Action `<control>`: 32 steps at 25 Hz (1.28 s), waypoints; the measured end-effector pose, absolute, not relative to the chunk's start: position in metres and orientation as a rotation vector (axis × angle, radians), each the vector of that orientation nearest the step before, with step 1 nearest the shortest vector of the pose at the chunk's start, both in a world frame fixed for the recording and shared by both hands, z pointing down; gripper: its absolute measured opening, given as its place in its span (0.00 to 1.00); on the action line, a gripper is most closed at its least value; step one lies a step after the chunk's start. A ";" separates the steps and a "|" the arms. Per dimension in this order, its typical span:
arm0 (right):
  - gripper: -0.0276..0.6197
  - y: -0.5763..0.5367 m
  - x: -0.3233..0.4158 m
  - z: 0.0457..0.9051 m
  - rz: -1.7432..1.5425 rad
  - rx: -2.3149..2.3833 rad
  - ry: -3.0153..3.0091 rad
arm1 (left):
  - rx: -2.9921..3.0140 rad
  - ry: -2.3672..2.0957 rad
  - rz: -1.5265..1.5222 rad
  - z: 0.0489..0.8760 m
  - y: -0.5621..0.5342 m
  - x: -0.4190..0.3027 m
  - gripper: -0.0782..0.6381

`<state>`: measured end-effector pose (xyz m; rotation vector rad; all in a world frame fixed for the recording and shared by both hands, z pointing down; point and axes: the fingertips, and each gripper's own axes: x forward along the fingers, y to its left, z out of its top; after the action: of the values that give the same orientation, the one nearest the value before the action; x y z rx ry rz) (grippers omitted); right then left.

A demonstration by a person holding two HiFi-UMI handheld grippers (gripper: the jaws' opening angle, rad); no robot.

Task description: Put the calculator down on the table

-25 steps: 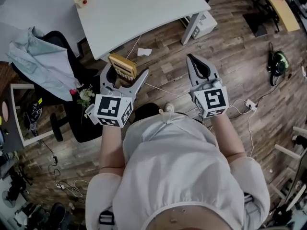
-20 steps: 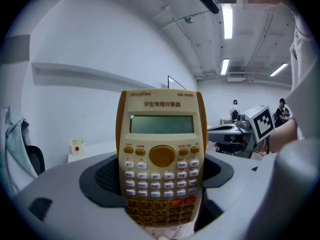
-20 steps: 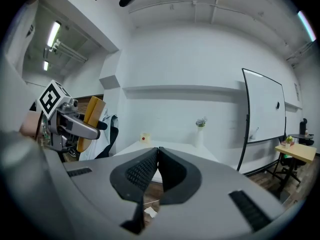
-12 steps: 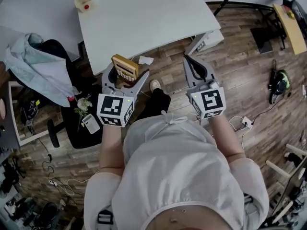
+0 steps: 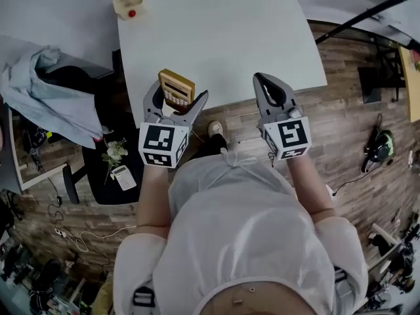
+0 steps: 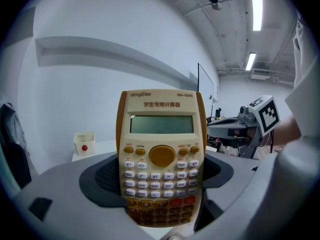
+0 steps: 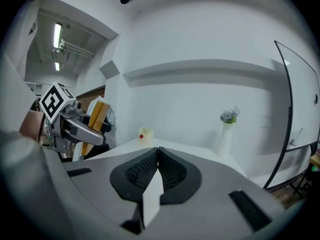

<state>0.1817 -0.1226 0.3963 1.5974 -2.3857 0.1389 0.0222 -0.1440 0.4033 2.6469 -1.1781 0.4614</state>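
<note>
My left gripper is shut on a yellow calculator, held upright over the near edge of the white table. In the left gripper view the calculator faces the camera with its screen on top and its lower keys between the jaws. My right gripper is shut with nothing in it, over the table's near edge to the right. In the right gripper view its jaws meet, and the left gripper with the calculator shows at the left.
A small cream box with a red button sits at the table's far left corner. A white vase with flowers stands on the table. A black chair with a pale shirt is left of the table. Cables lie on the wooden floor.
The person has stepped toward the table. Both grippers, earlier over the floor, are now over the table's near edge; the calculator stays held in the left one.
</note>
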 end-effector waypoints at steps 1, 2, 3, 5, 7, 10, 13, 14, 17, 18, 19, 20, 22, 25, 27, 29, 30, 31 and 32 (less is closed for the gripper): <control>0.05 -0.136 0.180 0.402 0.147 1.585 -2.388 | 2.634 -1.188 0.477 0.411 -0.155 0.020 0.69; 0.05 -0.149 0.178 0.408 0.155 1.572 -2.389 | 2.618 -1.195 0.490 0.419 -0.165 0.018 0.69; 0.05 -0.160 0.175 0.413 0.164 1.557 -2.391 | 2.598 -1.200 0.502 0.427 -0.174 0.015 0.69; 0.05 -0.180 0.169 0.425 0.184 1.519 -2.398 | 2.546 -1.210 0.524 0.443 -0.189 0.010 0.69; 0.05 -0.195 0.163 0.435 0.205 1.478 -2.407 | 2.486 -1.221 0.554 0.460 -0.201 0.006 0.69; 0.05 -0.216 0.161 0.448 0.239 1.436 -2.413 | 2.403 -1.226 0.615 0.487 -0.218 0.005 0.69; 0.05 -0.232 0.164 0.461 0.259 1.397 -2.419 | 2.326 -1.214 0.667 0.513 -0.233 0.011 0.69; 0.05 -0.238 0.166 0.465 0.263 1.383 -2.421 | 2.300 -1.212 0.681 0.521 -0.237 0.013 0.69; 0.05 -0.254 0.171 0.479 0.297 1.341 -2.425 | 2.239 -1.206 0.723 0.544 -0.250 0.019 0.69; 0.05 -0.260 0.172 0.484 0.315 1.324 -2.427 | 2.225 -1.205 0.741 0.551 -0.255 0.021 0.69; 0.05 -0.267 0.173 0.489 0.334 1.307 -2.427 | 2.209 -1.207 0.758 0.558 -0.261 0.023 0.69; 0.05 -0.273 0.173 0.494 0.349 1.292 -2.427 | 2.190 -1.213 0.774 0.564 -0.267 0.025 0.69; 0.05 -0.284 0.173 0.502 0.366 1.258 -2.430 | 2.140 -1.232 0.800 0.577 -0.278 0.028 0.69; 0.05 -0.299 0.175 0.512 0.372 1.201 -2.444 | 2.056 -1.254 0.852 0.596 -0.289 0.032 0.69; 0.05 -0.311 0.179 0.517 0.379 1.172 -2.453 | 2.016 -1.257 0.897 0.606 -0.294 0.036 0.69; 0.05 -0.321 0.185 0.522 0.399 1.149 -2.462 | 1.985 -1.260 0.933 0.613 -0.297 0.042 0.69; 0.05 -0.324 0.188 0.526 0.412 1.137 -2.463 | 1.969 -1.262 0.945 0.617 -0.298 0.045 0.69; 0.05 -0.327 0.191 0.531 0.425 1.124 -2.462 | 1.952 -1.265 0.956 0.621 -0.299 0.047 0.69; 0.05 -0.329 0.193 0.535 0.437 1.112 -2.461 | 1.935 -1.268 0.968 0.625 -0.300 0.049 0.69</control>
<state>0.1931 -0.3289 0.5349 1.1119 -2.4611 0.4375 0.0487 -0.2998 0.6252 1.9349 -1.2679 0.9680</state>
